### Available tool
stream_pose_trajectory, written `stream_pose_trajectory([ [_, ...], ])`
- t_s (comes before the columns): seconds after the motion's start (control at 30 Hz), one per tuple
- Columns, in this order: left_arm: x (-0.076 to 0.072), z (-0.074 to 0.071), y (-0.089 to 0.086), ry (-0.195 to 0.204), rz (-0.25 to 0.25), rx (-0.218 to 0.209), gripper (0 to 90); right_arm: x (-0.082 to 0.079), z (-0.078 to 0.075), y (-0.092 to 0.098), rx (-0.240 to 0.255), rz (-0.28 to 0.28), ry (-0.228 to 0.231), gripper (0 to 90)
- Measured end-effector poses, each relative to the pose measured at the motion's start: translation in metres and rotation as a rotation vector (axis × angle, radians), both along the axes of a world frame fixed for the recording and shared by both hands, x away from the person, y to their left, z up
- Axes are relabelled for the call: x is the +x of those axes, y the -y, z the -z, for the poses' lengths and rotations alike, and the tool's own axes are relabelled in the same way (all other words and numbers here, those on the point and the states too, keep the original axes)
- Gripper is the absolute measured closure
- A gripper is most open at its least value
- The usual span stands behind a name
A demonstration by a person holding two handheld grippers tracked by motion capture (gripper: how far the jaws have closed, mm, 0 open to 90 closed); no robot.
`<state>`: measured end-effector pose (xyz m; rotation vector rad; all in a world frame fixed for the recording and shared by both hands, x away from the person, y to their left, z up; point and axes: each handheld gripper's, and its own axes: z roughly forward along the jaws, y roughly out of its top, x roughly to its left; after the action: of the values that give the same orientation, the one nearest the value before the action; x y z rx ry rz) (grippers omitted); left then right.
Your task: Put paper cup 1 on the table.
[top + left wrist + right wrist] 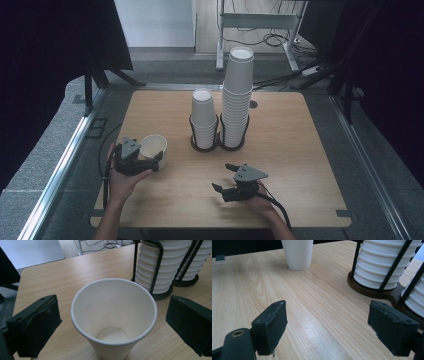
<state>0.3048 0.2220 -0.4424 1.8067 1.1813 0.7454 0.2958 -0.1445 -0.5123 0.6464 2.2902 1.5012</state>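
A single white paper cup (153, 145) stands upright on the wooden table (300, 150) at the left. My left gripper (150, 159) is open around it. In the left gripper view both black pads (37, 325) stand clear of the cup (113, 312), which is empty. My right gripper (222, 176) rests low near the front middle of the table, open, with nothing between its fingers. In the right gripper view bare wood lies between the jaws of the right gripper (327, 327), and the single cup (298, 253) stands farther off.
A black wire double holder (218, 142) at the table's middle carries a short stack of white cups (204, 117) and a tall stack (237, 95). The holder's base and stacks (382, 265) sit close on the right of the right gripper view. Dark curtains flank the table.
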Motion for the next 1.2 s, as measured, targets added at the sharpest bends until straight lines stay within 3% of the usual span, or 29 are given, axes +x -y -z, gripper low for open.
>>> stream_pose_trajectory([
  [0.2,-0.005,-0.01,-0.006,0.039,-0.017,-0.012,0.0,0.0,-0.001,0.001,0.003,0.002,0.002,15.7],
  [0.4,-0.011,-0.019,-0.003,0.068,-0.004,-0.024,0.0,0.001,0.0,0.002,0.003,0.004,0.003,15.7],
  [0.8,-0.021,-0.03,0.02,0.062,0.108,-0.094,5.2,0.001,0.0,0.001,-0.001,0.002,0.004,15.8],
  [1.1,-0.02,-0.025,0.033,0.059,0.178,-0.148,23.8,0.001,-0.001,0.002,0.007,0.005,0.005,15.8],
  [1.2,-0.019,-0.023,0.035,0.047,0.18,-0.157,25.0,0.001,-0.001,0.002,0.007,0.004,0.01,15.8],
])
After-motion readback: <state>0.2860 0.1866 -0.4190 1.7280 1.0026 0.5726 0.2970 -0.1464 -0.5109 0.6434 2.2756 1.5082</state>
